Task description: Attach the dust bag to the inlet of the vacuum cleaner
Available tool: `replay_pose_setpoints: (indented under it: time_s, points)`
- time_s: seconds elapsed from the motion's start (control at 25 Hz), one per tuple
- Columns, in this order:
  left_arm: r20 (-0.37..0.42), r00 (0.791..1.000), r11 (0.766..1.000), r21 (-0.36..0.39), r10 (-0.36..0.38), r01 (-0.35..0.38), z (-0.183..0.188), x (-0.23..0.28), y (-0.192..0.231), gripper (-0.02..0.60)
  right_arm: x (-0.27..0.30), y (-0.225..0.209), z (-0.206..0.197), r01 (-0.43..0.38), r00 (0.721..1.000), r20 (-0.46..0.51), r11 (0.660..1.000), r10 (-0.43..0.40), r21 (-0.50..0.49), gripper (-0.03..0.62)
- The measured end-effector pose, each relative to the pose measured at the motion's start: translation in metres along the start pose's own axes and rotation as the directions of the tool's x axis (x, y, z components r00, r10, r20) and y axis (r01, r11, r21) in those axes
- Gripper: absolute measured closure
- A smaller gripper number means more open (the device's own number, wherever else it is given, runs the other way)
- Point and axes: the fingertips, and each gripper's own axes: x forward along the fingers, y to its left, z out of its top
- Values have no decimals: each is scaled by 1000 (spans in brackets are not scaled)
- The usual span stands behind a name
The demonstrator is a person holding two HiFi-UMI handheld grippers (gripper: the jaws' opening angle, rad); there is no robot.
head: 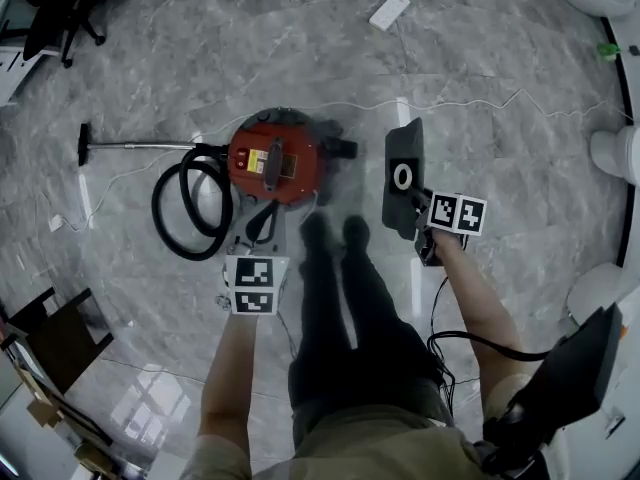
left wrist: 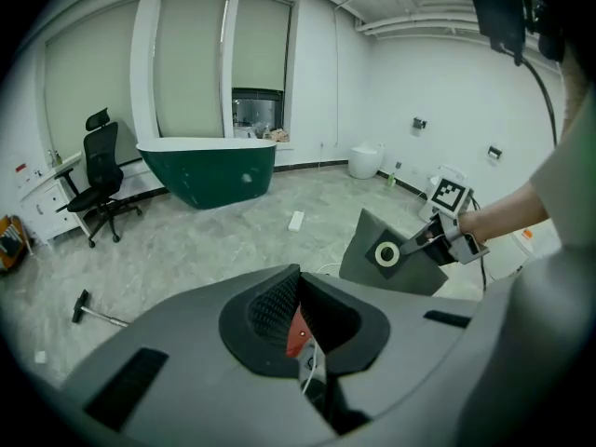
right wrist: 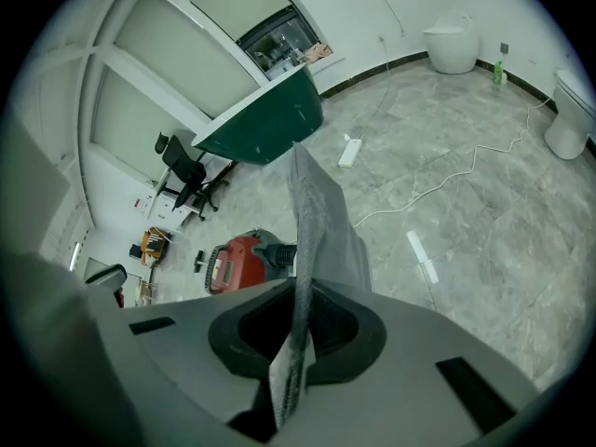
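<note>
1. Right gripper view: the right gripper (right wrist: 300, 296) has its jaws pinched nearly together on one edge of the dust bag (right wrist: 317, 217). The bag is a flat grey pouch that stands straight up from between them.
2. Left gripper view: the left gripper (left wrist: 296, 285) has its jaws drawn almost together and holds nothing. Only a sliver of red shows through the narrow slit.
3. Head view: both grippers are held out ahead of the person. The left gripper (head: 258, 230) is just short of the vacuum cleaner. The right gripper (head: 422, 206) is off to its right and holds the dust bag (head: 403, 173) clear of the floor (head: 500, 98), with the bag's white ring (head: 402, 176) facing upward.
4. Farther out, the vacuum cleaner (head: 272, 158), a round red canister, sits on the floor. It is near the bag but apart from it. A black hose (head: 185, 208) loops off its left side.
5. Judgement: the step in hand is bringing the bag to the machine, and nothing is attached yet. The inlet cannot be picked out for certain. The next move calls for finding it, turning the white ring to face it and pressing the ring on squarely. The empty left gripper is free to steady the canister.
</note>
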Motion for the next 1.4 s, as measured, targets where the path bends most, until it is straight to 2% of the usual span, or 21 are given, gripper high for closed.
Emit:
replay_pose_setpoints:
  time_s: [0.16, 0.48, 0.76, 1.12, 1.4]
  points:
    - [-10, 1000, 1000, 4, 20, -20, -32, 47, 29, 586, 57, -17, -2, 45, 999, 3, 999, -45, -13, 557]
    - [0, 1000, 1000, -12, -19, 19, -72, 105, 63, 586, 134, -37, 3, 103, 995, 18, 994, -103, -24, 557]
    - [55, 995, 989, -124, -79, 85, -80, 124, 74, 586, 157, -9, 2, 96, 995, -15, 989, -98, -111, 557]
    - [19, 994, 979, -173, -107, 109, -90, 145, 83, 586, 178, 10, 8, 112, 993, -16, 984, -115, -140, 557]
    - [0, 992, 971, -203, -126, 124, -99, 156, 80, 586, 185, 24, 3, 138, 988, -35, 955, -152, -264, 557]
